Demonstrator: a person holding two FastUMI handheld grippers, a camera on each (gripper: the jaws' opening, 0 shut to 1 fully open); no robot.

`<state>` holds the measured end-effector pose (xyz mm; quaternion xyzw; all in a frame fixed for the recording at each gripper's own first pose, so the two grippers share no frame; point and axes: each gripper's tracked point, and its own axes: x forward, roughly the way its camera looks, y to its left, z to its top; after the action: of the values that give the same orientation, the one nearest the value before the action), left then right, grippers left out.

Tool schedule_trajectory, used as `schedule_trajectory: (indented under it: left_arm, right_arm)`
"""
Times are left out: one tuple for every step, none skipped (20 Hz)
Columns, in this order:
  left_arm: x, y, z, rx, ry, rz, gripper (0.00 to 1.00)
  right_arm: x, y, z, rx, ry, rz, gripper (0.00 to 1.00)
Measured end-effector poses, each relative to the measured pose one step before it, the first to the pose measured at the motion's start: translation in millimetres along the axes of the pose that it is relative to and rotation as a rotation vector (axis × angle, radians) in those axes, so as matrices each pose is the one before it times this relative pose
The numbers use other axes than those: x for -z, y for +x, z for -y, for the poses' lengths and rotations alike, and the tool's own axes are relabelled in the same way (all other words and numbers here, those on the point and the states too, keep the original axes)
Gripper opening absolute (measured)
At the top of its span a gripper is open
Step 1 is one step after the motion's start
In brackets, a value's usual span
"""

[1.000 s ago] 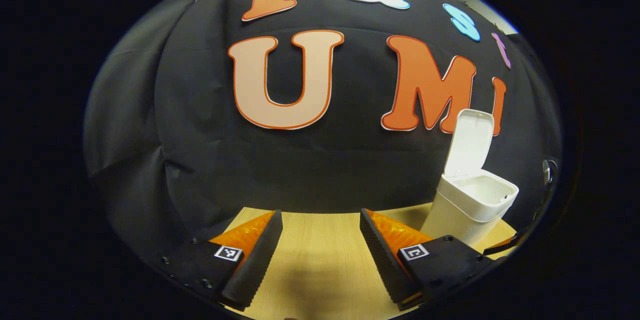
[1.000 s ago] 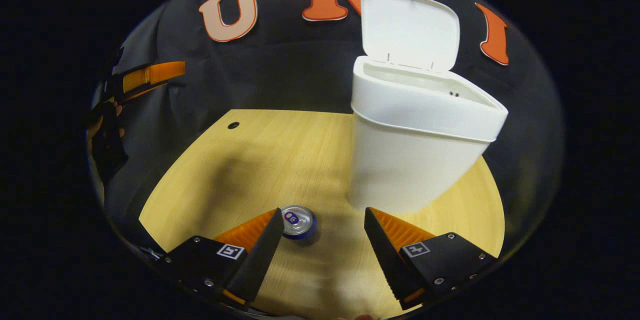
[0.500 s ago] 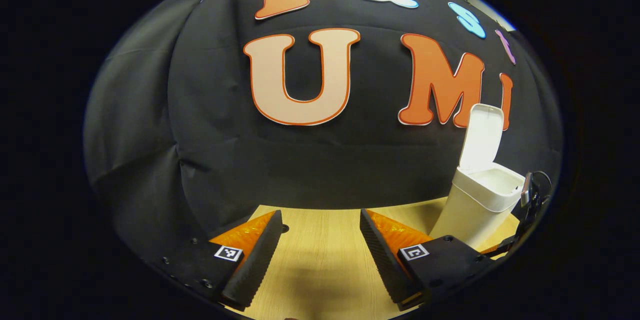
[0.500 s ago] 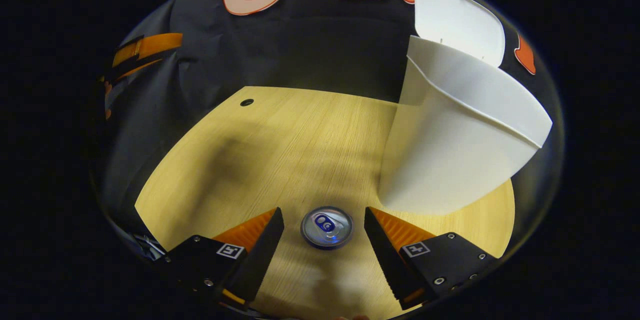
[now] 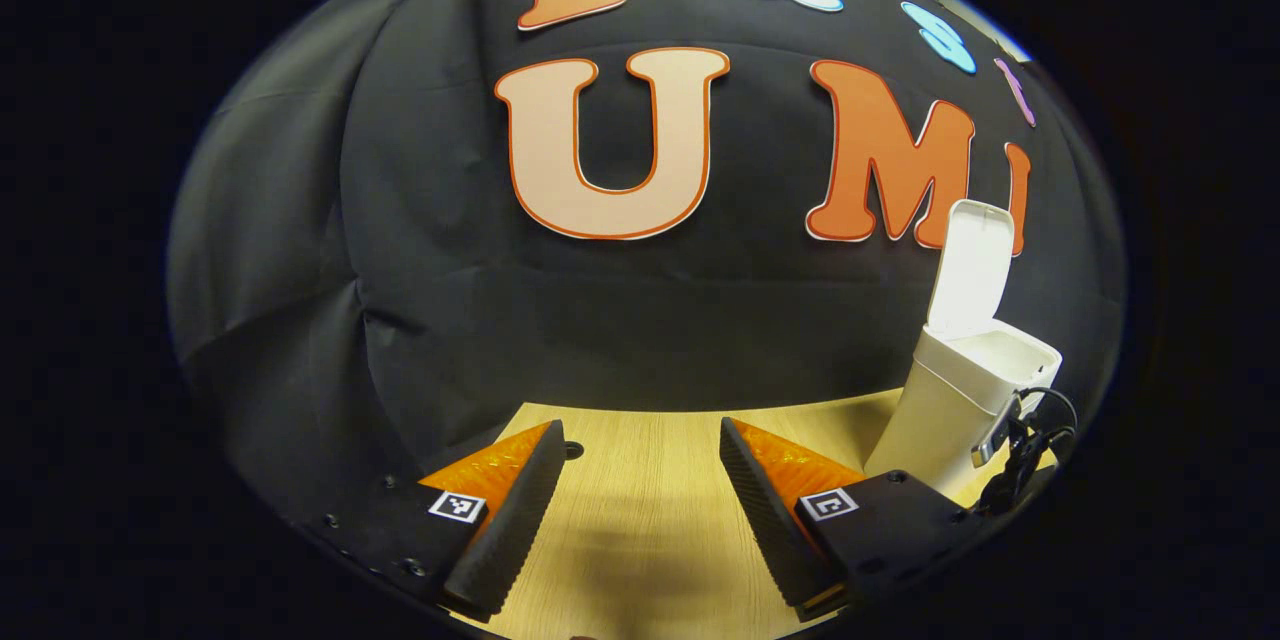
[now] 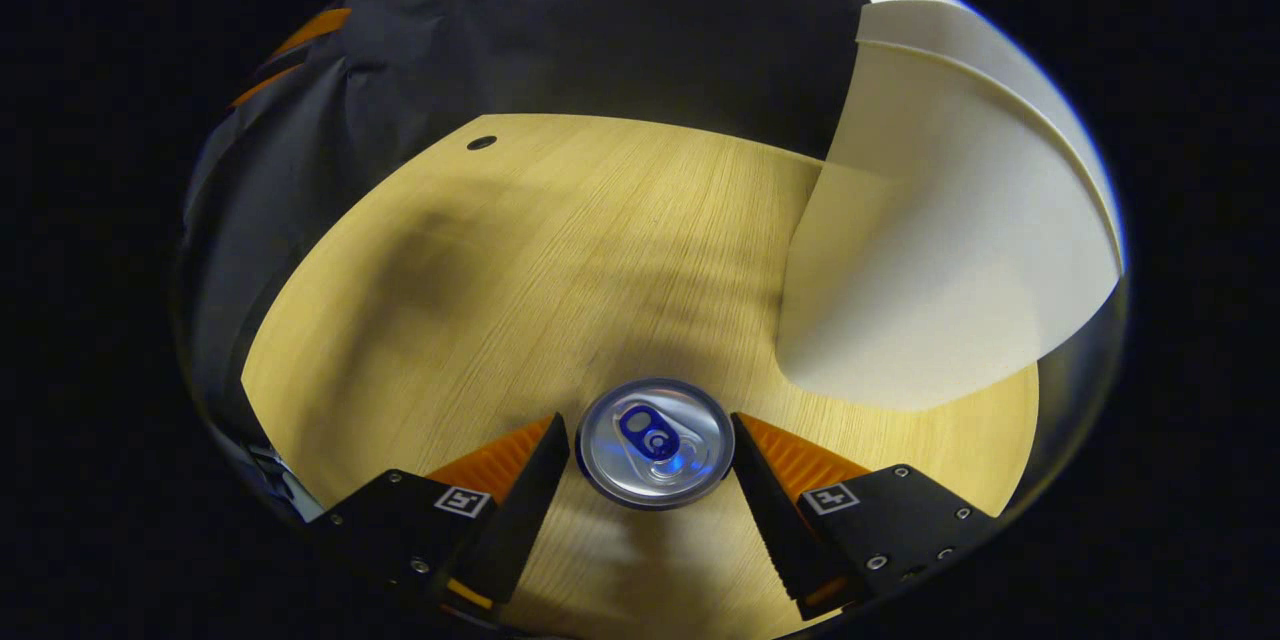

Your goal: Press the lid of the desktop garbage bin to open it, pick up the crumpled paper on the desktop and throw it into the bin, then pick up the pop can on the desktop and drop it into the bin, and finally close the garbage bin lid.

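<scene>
A pop can (image 6: 655,442) stands upright on the wooden desktop (image 6: 600,250), seen from above with its silver top and blue tab. My right gripper (image 6: 648,420) is open and low over the desk, one finger on each side of the can's top with little gap. The white garbage bin (image 6: 950,250) rises close to the right of the can. In the left gripper view the bin (image 5: 960,400) stands at the far right with its lid (image 5: 970,270) raised upright. My left gripper (image 5: 641,430) is open over bare desk, holding nothing.
A small round hole (image 6: 481,142) marks the desk's far left part, and shows as the hole (image 5: 571,452) beside my left finger. A black cable (image 5: 1025,440) on the other gripper hangs in front of the bin. The black cloth wall closes the desk's far edge.
My right gripper has come down and forward over the can, which now sits between its fingers and looks larger. The left gripper view has drifted slightly left, so the bin sits farther right.
</scene>
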<state>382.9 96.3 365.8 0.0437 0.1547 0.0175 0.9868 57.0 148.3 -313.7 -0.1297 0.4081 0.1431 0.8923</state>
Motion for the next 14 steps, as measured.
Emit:
schedule_trajectory:
  left_arm:
    - [-0.17,1.12,-0.51,-0.00319,0.00294,0.00116,0.98]
    - [-1.00,-0.05,-0.84,-0.00515,0.00265,0.00271,0.98]
    - [-1.38,-1.45,0.06,-0.00152,0.00115,0.00337,0.98]
    - [-1.38,-0.30,0.96,-0.00029,-0.00072,0.00278,0.98]
    - [0.31,1.34,0.51,0.00267,-0.00258,0.00127,0.98]
    - [-0.19,0.35,2.10,0.00501,-0.00397,0.00017,0.98]
    - [0.35,0.42,1.67,0.00528,-0.00561,0.00030,0.98]
    - [0.20,1.51,2.00,0.00567,-0.00439,0.00066,0.98]
    - [0.54,0.87,1.19,0.00327,-0.00238,0.00132,0.98]
    - [-0.19,0.84,0.47,0.00136,-0.00121,0.00059,0.98]
    - [0.04,0.51,1.42,0.00233,-0.00045,0.00101,0.98]
    - [-1.10,0.85,1.32,0.00196,-0.00145,0.00138,0.98]
    - [-0.10,0.51,1.21,0.00123,-0.00067,0.00076,0.98]
    - [-0.94,0.49,2.23,0.00317,-0.00216,0.00132,0.98]
  right_arm:
    - [2.23,0.80,2.38,-0.00439,0.00101,-0.00402,0.94]
    - [-0.32,0.35,3.09,-0.00213,0.00242,0.00469,0.82]
    - [-1.25,-2.21,0.81,-0.00162,-0.00086,0.00022,0.81]
    - [-2.59,-1.76,-1.27,0.00037,0.00239,0.01063,0.76]
    - [-4.28,-2.94,0.55,0.00076,0.00128,0.01251,0.80]
    - [-1.71,-2.54,-1.27,-0.00270,0.00222,0.00735,0.80]
    - [-1.04,-1.37,-1.09,-0.01187,0.00574,0.00514,0.80]
    - [-2.12,-0.58,0.50,-0.01100,0.00818,0.00499,0.80]
    - [-1.71,-3.15,1.51,-0.00059,0.00556,0.00209,0.80]
    - [-2.83,-1.82,-0.59,-0.00256,0.00057,0.00160,0.80]
    - [-2.71,-1.93,0.66,-0.00130,0.00062,0.00182,0.80]
    - [-4.16,-2.02,0.51,0.00393,0.00064,0.00368,0.80]
    - [-4.24,-2.85,-0.26,0.00398,-0.00271,0.00197,0.80]
    - [-2.62,-0.88,-2.02,0.00542,-0.00308,0.00074,0.80]
